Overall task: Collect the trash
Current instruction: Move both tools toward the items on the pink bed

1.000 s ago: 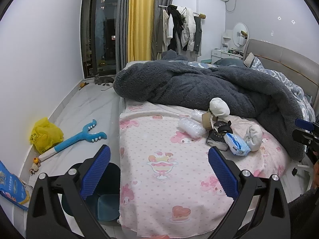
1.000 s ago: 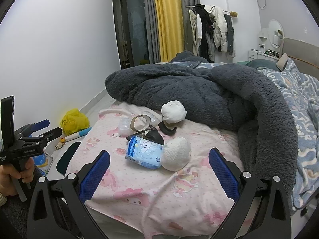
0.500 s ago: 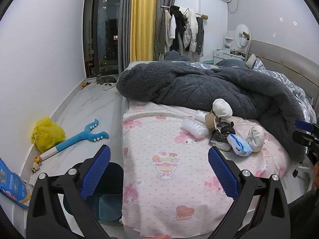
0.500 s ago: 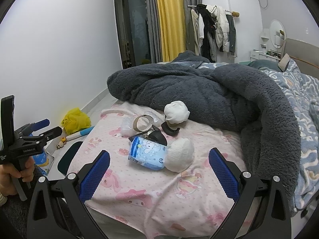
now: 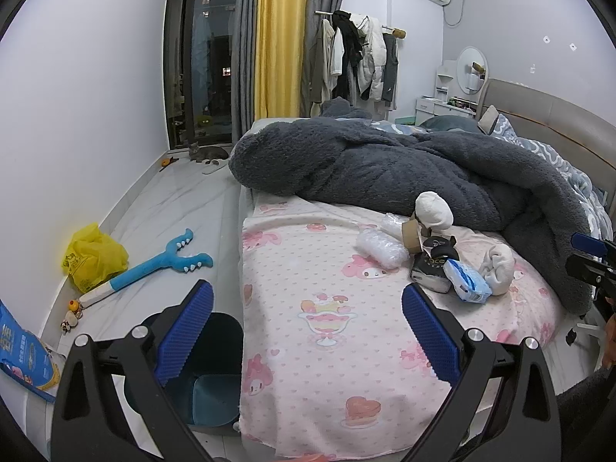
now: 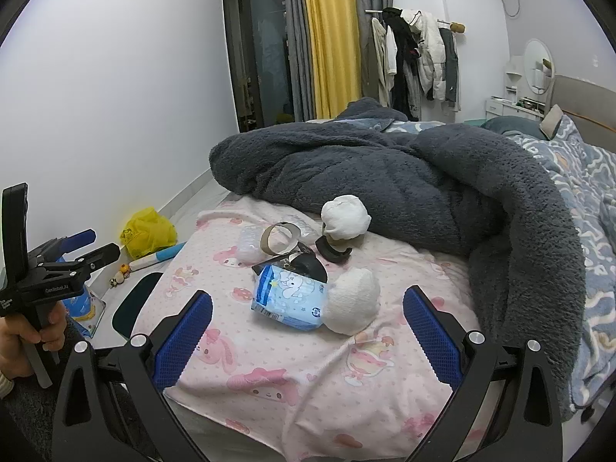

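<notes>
Change over the last second: the wide-open left gripper (image 5: pixel 306 331) draws back from the pink cartoon-print bedsheet (image 5: pixel 308 308) and swings rightward. The right gripper (image 6: pixel 307 331) edges closer to the blue-and-white tissue packet (image 6: pixel 287 298). The litter itself lies unmoved.
</notes>
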A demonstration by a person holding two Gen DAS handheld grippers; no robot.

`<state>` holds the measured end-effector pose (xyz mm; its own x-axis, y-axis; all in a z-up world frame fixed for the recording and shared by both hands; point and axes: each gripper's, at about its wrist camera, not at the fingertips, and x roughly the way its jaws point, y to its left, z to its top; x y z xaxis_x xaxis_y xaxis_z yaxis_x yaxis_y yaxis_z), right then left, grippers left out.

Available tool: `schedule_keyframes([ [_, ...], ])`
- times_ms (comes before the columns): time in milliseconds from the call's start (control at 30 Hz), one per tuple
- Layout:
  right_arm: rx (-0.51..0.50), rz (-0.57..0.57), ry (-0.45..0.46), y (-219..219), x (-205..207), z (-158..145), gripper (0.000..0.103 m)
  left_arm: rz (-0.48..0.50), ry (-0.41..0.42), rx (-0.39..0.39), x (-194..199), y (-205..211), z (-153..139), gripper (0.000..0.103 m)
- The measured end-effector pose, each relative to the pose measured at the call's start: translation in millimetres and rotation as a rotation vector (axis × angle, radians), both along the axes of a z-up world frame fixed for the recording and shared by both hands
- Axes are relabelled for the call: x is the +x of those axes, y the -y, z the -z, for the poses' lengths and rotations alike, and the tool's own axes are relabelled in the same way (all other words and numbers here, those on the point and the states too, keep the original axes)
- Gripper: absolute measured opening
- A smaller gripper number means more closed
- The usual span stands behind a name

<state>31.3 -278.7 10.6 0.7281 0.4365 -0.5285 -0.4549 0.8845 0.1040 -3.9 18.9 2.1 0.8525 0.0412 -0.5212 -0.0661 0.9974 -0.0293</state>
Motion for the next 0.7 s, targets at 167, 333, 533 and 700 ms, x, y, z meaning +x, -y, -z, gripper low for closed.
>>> schedule_keyframes([
  [167, 0.004, -0.006, -0.002, -2, 1, 0, 0.100, -0.012, -0.001, 0.001, -1, -4, 0, 0.100],
  [333, 0.010, -0.013, -0.009, -4, 4, 3, 0.100, -0.031, -0.003, 0.008, -3, -7, 1, 0.100],
  [533, 0.022, -0.014, -0.036, -1, 10, 10, 0.100, -0.032, -0.024, 0.003, -1, -8, 2, 0.100],
  [700, 0.012, -0.025, -0.065, -1, 22, 19, 0.093, -0.035, -0.033, -0.011, 1, -9, 4, 0.099],
])
